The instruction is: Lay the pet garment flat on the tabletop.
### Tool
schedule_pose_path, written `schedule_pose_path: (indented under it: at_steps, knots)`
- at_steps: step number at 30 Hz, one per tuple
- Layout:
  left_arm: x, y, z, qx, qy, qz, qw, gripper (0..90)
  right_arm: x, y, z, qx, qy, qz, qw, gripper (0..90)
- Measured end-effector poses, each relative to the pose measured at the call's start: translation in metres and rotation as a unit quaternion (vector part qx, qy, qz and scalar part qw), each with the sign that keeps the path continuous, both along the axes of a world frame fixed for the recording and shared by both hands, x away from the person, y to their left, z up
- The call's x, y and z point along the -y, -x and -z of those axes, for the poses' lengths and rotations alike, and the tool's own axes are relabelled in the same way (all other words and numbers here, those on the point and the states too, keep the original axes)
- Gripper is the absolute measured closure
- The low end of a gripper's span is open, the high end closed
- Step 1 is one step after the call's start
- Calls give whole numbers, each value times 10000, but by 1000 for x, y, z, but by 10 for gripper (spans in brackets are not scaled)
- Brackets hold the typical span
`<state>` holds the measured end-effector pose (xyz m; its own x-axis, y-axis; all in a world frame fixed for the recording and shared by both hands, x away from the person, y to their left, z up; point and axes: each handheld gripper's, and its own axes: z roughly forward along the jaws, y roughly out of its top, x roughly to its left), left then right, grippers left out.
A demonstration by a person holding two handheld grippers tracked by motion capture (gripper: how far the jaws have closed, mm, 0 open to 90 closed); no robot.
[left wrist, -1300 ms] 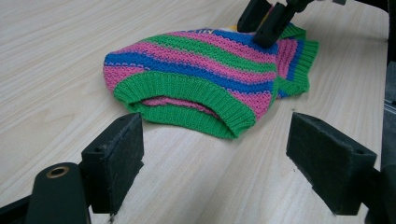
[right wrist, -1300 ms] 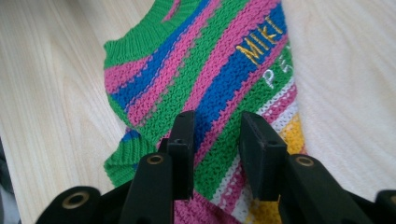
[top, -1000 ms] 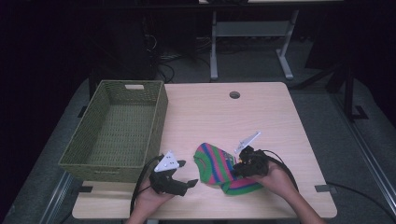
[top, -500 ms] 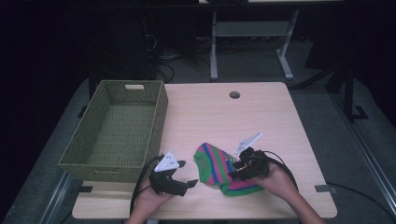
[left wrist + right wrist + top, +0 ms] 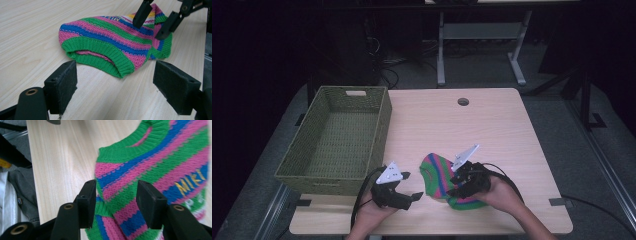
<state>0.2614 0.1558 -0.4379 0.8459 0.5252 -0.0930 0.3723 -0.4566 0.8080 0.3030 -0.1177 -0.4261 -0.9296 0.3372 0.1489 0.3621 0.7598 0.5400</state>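
Table (image 5: 492, 125): pale wood top, one round cable hole (image 5: 463, 101) near its far edge.

Basket (image 5: 384, 117): green woven, rectangular, with a handle slot in its far wall. It stands on the table's left part, its near corner just beside my left gripper.

Knitted garment (image 5: 439, 175): small, striped pink, green and blue, with green ribbed hems and yellow lettering on one stripe. It lies flat on the table near the front edge, between my two grippers. In the left gripper view its ribbed opening (image 5: 100, 53) faces my left pads.

My left gripper (image 5: 408, 186): held low at the table's front edge, pointing at the garment. Its fingers (image 5: 62, 82) stand wide apart with bare table between them and grip nothing; the garment's hem lies just beyond their tips, apart from them.

My right gripper (image 5: 457, 182): above the garment's right part, pointing down at it. Its jaws have just been opening. My pads (image 5: 87, 200) now stand about half apart over the stripes with the knit showing between them, and I press on nothing and hold nothing.
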Motion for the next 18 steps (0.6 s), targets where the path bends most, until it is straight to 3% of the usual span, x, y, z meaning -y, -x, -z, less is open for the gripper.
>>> schedule_pose_path:
  at_steps: [2,10,18]
  knots:
    - [1,0,0,-8,11,2,10000,191,-5,1,4,-69,33,-81,9999,478]
    - [1,0,0,-2,8,9,10000,190,-20,5,8,59,155,-383,9991,492]
    - [1,0,0,-15,14,16,10000,191,-28,5,15,33,309,-432,9986,548]
